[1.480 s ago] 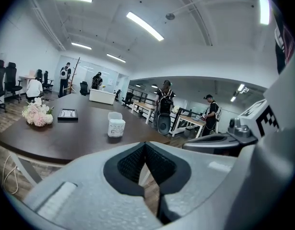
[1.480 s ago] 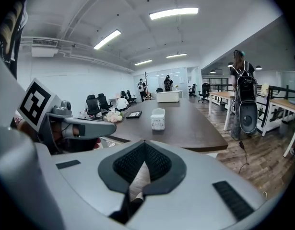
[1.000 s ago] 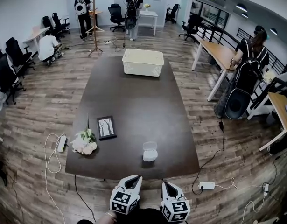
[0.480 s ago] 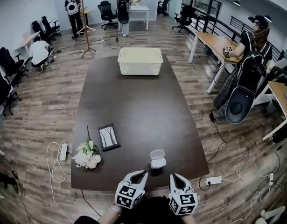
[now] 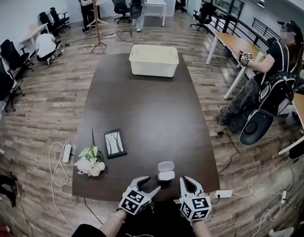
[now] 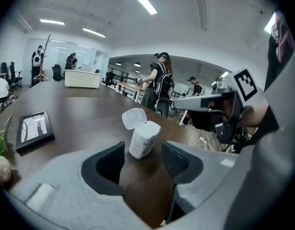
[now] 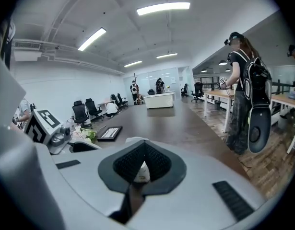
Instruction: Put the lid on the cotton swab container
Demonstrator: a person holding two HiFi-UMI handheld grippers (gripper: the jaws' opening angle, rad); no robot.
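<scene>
The small white cotton swab container (image 5: 165, 173) stands near the front edge of the dark table (image 5: 142, 107), its hinged lid (image 5: 166, 165) flipped open behind it. My left gripper (image 5: 150, 184) is just left of it, and its jaws are opening. In the left gripper view the container (image 6: 144, 139) and its raised lid (image 6: 134, 118) stand just past the gripper's (image 6: 143, 151) tips, untouched. My right gripper (image 5: 188, 182) sits just right of the container, shut and empty. In the right gripper view only a sliver of the container (image 7: 141, 172) shows below its (image 7: 144, 150) pads.
A black picture frame (image 5: 113, 142) and a white flower bouquet (image 5: 90, 163) lie at the table's front left. A white basket (image 5: 153, 60) stands at the far end. Office chairs, desks and several people surround the table; power strips and cables lie on the floor.
Both grippers have moved forward to flank the container. The left gripper's jaws have spread apart; the right stays shut.
</scene>
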